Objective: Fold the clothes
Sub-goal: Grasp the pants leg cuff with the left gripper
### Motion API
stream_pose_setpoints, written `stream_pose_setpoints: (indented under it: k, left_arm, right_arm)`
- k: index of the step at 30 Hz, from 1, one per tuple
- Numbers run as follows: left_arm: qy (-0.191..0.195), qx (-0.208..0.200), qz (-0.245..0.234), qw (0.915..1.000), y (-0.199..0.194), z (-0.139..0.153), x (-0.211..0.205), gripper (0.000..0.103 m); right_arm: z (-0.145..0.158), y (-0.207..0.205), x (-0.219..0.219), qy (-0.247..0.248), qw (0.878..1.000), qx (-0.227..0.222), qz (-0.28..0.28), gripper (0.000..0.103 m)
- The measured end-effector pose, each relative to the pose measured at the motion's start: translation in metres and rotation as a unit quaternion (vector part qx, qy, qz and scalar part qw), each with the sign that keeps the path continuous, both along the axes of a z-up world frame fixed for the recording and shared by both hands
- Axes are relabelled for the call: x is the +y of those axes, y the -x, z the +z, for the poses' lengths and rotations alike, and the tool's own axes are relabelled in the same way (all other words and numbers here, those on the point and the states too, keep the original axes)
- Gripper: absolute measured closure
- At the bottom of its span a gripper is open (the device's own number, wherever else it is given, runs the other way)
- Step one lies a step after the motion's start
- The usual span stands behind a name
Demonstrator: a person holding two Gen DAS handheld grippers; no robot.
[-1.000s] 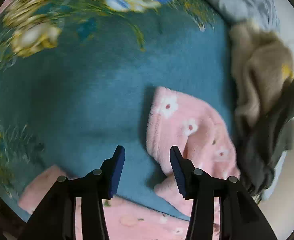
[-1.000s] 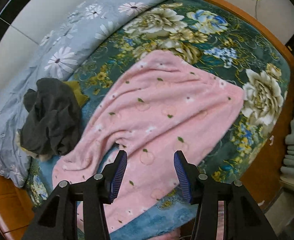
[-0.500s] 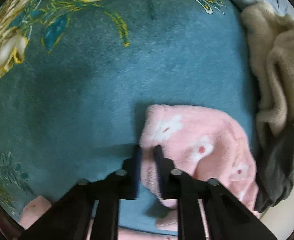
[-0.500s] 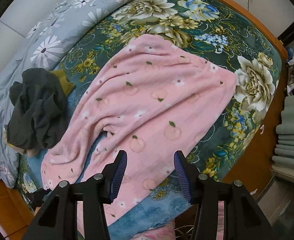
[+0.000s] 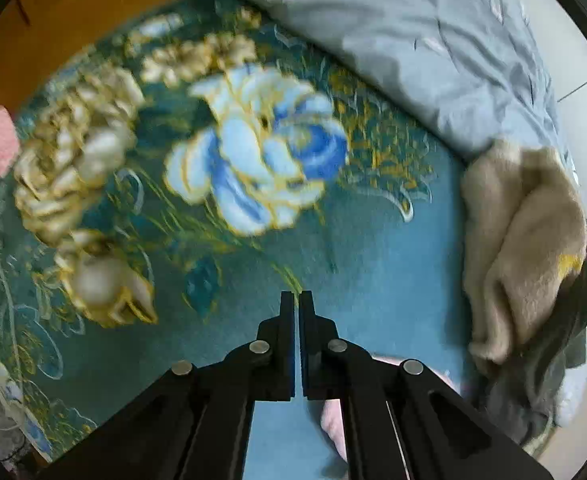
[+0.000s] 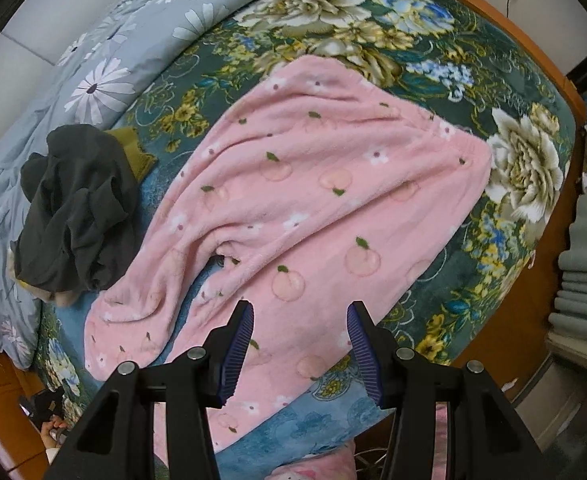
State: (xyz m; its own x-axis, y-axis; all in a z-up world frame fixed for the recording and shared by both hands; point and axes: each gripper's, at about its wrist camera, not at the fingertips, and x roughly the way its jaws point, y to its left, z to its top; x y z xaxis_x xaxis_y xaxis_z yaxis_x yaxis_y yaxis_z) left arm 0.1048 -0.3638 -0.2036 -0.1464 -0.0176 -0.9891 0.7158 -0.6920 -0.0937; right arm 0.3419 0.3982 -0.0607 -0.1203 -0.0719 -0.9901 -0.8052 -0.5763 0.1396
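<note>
Pink fleece trousers (image 6: 313,200) with a peach and flower print lie spread across the floral bedspread (image 6: 525,160). My right gripper (image 6: 299,316) hangs open above their near leg and touches nothing. In the left wrist view my left gripper (image 5: 296,300) is shut, its pads together over bare blue bedspread with nothing visible between them. A bit of pink cloth (image 5: 333,420) shows below and behind its right finger, mostly hidden by the linkage.
A crumpled dark garment (image 6: 73,208) lies on a cream one (image 5: 521,240) beside the trouser cuffs. A grey-blue daisy duvet (image 6: 93,60) runs along the far side. The wooden bed frame (image 6: 505,20) rims the bed. Folded grey items (image 6: 585,272) are stacked off the right side.
My left jaws closed at the edge of the pink cuff, then the gripper rose and swung away over the bedspread, leaving the cuff below it. My right gripper sank slightly toward the trousers.
</note>
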Motion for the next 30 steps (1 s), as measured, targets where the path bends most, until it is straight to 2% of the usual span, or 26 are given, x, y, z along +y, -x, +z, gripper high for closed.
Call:
stream_pose_setpoints:
  k: [1,3,4,5,9,13,14,15,16,17,19,22,25,27,28,30]
  left_arm:
    - [-0.015,0.001,-0.001,0.9999,-0.004,-0.001,0.004,0.102]
    - [-0.054,0.012,-0.004,0.9985,-0.012,-0.011,0.018,0.087]
    - [-0.064,0.011,-0.004,0.9979,-0.017,-0.017,0.025,0.062]
    - [-0.076,0.007,-0.002,0.9971,-0.024,-0.026,0.034,0.051]
    - [-0.104,-0.024,0.002,0.9943,-0.032,-0.059,0.057,0.051]
    - [-0.137,-0.042,0.029,0.9892,-0.033,-0.084,0.078,0.051]
    - [-0.142,-0.048,0.035,0.9881,-0.032,-0.089,0.083,0.055]
    - [-0.135,-0.058,0.037,0.9884,-0.031,-0.092,0.087,0.062]
    - [-0.123,-0.07,0.034,0.9894,-0.028,-0.093,0.091,0.083]
    - [-0.111,-0.08,0.03,0.9901,-0.026,-0.095,0.095,0.09]
    - [-0.09,-0.074,0.019,0.993,-0.02,-0.088,0.098,0.093]
    - [-0.035,-0.047,-0.014,0.9982,-0.008,-0.059,0.092,0.094]
    - [0.03,-0.031,-0.015,0.999,0.002,-0.026,0.058,0.094]
    - [0.076,-0.055,-0.042,0.9947,0.01,-0.021,0.042,0.094]
    - [0.084,-0.073,-0.053,0.9924,0.012,-0.025,0.037,0.094]
    - [0.067,-0.101,-0.053,0.9912,0.012,-0.035,0.029,0.093]
  right_arm:
    - [-0.002,0.0,0.0,0.004,1.0,0.0,-0.003,0.051]
    - [-0.005,-0.001,-0.002,0.011,1.0,0.003,-0.003,0.051]
    - [-0.005,0.0,-0.003,0.011,1.0,0.002,0.001,0.051]
    - [-0.005,0.001,-0.003,0.01,1.0,0.001,0.004,0.051]
    - [-0.003,0.003,-0.002,0.009,1.0,0.004,0.011,0.051]
    - [-0.002,0.004,-0.003,0.008,1.0,0.001,0.019,0.051]
    - [-0.002,0.003,-0.003,0.008,1.0,-0.001,0.02,0.051]
    - [-0.002,0.002,-0.003,0.007,1.0,-0.003,0.021,0.051]
    - [-0.002,0.001,-0.003,0.008,1.0,-0.004,0.021,0.051]
    - [-0.003,0.001,-0.002,0.008,1.0,-0.006,0.021,0.051]
    - [-0.004,-0.001,0.0,0.008,1.0,-0.008,0.021,0.051]
    - [-0.007,-0.001,0.003,0.011,1.0,-0.012,0.018,0.051]
    - [-0.011,-0.001,0.005,0.015,1.0,-0.014,0.018,0.051]
    - [-0.014,0.0,0.005,0.017,1.0,-0.015,0.019,0.051]
    - [-0.016,0.0,0.006,0.02,0.999,-0.015,0.02,0.051]
    - [-0.021,0.002,0.006,0.027,0.999,-0.016,0.019,0.051]
